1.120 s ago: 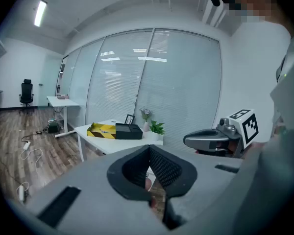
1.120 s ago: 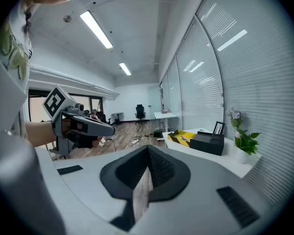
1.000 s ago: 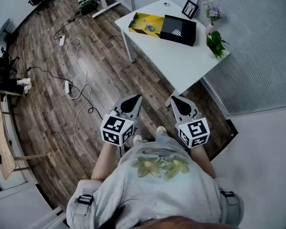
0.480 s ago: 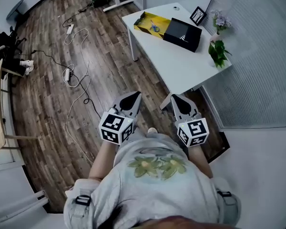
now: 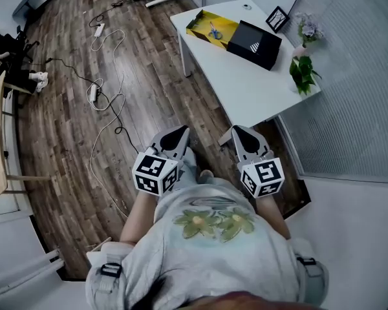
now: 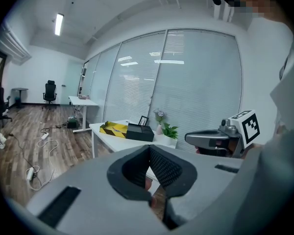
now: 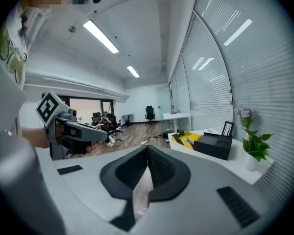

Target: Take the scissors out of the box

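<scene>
The scissors are seen lying in the open yellow box at the far end of the white counter, well apart from both grippers. The left gripper and the right gripper are held close to the body, each closed on nothing. The approach is judged the step in hand: the counter should be reached first, and one gripper opened before being lowered into the box.
</scene>
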`<state>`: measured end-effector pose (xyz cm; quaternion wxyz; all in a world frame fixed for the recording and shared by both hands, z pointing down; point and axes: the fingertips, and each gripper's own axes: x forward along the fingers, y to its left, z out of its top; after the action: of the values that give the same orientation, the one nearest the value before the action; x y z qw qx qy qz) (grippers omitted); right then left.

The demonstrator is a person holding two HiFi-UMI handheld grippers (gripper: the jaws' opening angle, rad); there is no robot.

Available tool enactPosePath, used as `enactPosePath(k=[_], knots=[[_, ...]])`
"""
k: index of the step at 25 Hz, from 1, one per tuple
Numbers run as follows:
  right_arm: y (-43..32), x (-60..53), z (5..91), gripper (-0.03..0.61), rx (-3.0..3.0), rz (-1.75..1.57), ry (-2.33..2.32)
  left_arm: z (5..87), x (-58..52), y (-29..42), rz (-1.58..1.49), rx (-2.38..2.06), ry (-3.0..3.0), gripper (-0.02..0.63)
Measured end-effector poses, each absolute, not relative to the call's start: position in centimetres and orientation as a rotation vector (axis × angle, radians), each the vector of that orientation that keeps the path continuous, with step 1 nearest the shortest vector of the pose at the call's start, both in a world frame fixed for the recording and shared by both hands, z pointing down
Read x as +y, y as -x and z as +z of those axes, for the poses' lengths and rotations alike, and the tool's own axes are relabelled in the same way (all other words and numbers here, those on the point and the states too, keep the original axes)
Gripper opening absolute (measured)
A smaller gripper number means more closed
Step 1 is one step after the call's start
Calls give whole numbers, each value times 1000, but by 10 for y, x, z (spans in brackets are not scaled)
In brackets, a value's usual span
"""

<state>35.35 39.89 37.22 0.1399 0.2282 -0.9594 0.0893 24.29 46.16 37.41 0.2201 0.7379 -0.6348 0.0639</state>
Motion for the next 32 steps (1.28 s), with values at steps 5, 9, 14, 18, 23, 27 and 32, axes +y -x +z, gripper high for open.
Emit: enactPosePath(k=[5,9,14,18,23,27,32], knots=[[-324,365,376,6,-2746,281,-697,377,424,-215,175,-1717,-2068,7],[-279,335,373,6,-2740,291,-698,373,387,-175,174,-1699,-2098,7],[-218,286,364,6,-2742,268,-723,370,336,-111,175,-1687,-2120,6],[-181,251,365,6,-2718,266,-767,365,305,-71,183,-1670,-2159,7],[-135,223,383,8,-2669,274,-812,378,278,-15,215,-1648,-2177,7],[-109,212,395,8,-2624,289,-847,389,265,17,205,-1606,-2169,7],[-95,201,407,8,-2593,309,-875,399,245,34,192,-1539,-2183,7]])
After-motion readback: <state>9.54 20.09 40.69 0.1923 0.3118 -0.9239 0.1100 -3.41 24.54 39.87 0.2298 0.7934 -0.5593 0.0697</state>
